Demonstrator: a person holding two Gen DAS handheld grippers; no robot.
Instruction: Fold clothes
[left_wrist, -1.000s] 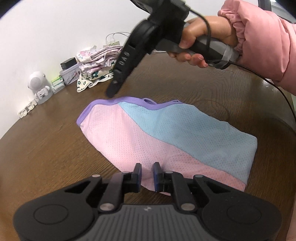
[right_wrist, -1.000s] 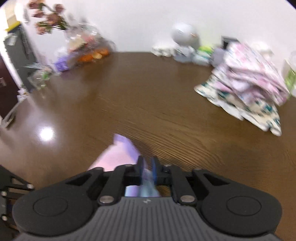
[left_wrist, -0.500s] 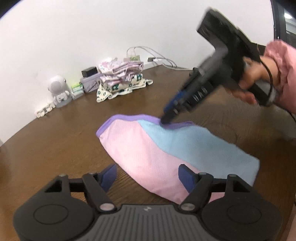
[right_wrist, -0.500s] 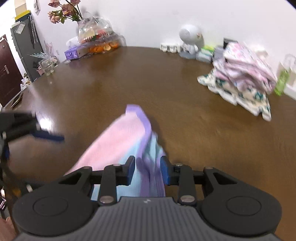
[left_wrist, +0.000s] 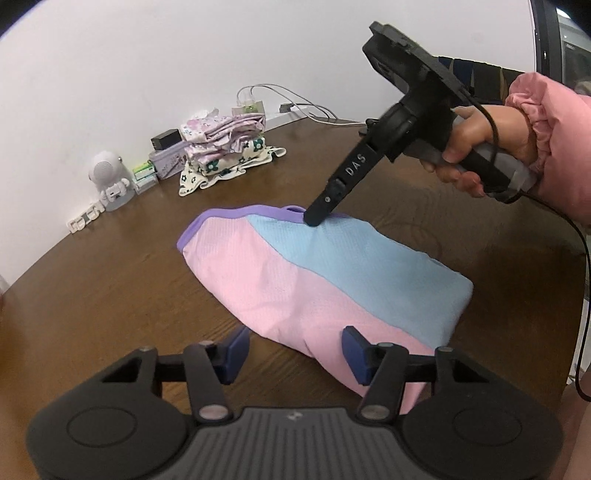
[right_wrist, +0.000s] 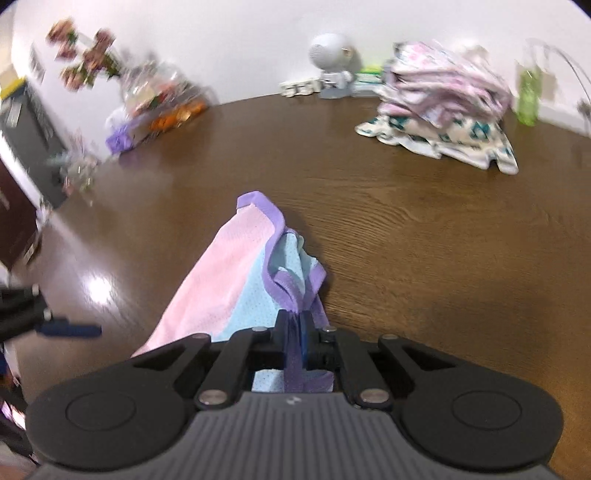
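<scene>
A pink and light-blue mesh garment (left_wrist: 314, 273) with purple trim lies folded on the brown table (left_wrist: 110, 295). My left gripper (left_wrist: 293, 349) is open, its blue pads either side of the garment's near pink edge, not gripping it. My right gripper (left_wrist: 314, 219) comes down from the upper right onto the garment's far purple-trimmed edge. In the right wrist view this gripper (right_wrist: 295, 332) is shut on the purple trim of the garment (right_wrist: 236, 280). The left gripper's blue fingertip (right_wrist: 70, 329) shows at the left edge there.
A stack of folded floral clothes (left_wrist: 225, 147) (right_wrist: 443, 96) sits at the table's far edge by the wall. Beside it are a small white robot figure (left_wrist: 109, 181), boxes and cables. A green bottle (right_wrist: 528, 92) and flowers with bags (right_wrist: 147, 99) stand along the back.
My left gripper opened, let go of the near pink edge and drew back. My right gripper opened, came down to the far purple edge and shut on it.
</scene>
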